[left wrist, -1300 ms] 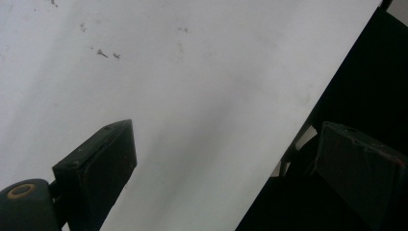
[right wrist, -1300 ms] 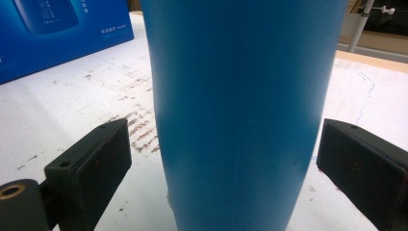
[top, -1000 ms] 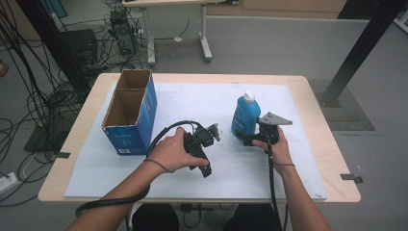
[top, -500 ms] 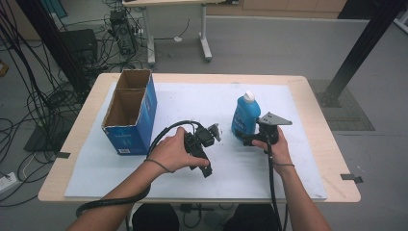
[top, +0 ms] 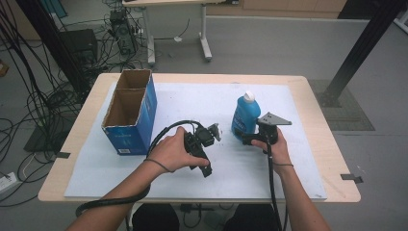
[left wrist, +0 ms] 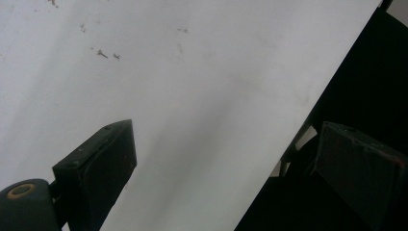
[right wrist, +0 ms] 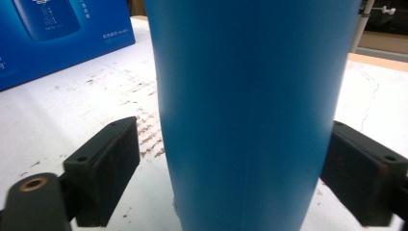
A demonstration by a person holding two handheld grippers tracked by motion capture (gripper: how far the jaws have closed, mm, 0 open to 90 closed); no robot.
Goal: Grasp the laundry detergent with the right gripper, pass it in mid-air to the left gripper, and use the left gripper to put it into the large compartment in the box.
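The blue bottle stood upright right of the frame's centre on the table. The right claw, wide open, straddled its smooth, probably slippery lower body; the best grip looked low.

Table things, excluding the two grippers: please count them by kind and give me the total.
Blue bottle with white cap: 1
Open blue cardboard box: 1
White sheet covering the table: 1
Total: 3
The bottle stands upright between the right gripper's open jaws; the left gripper is open over the sheet.
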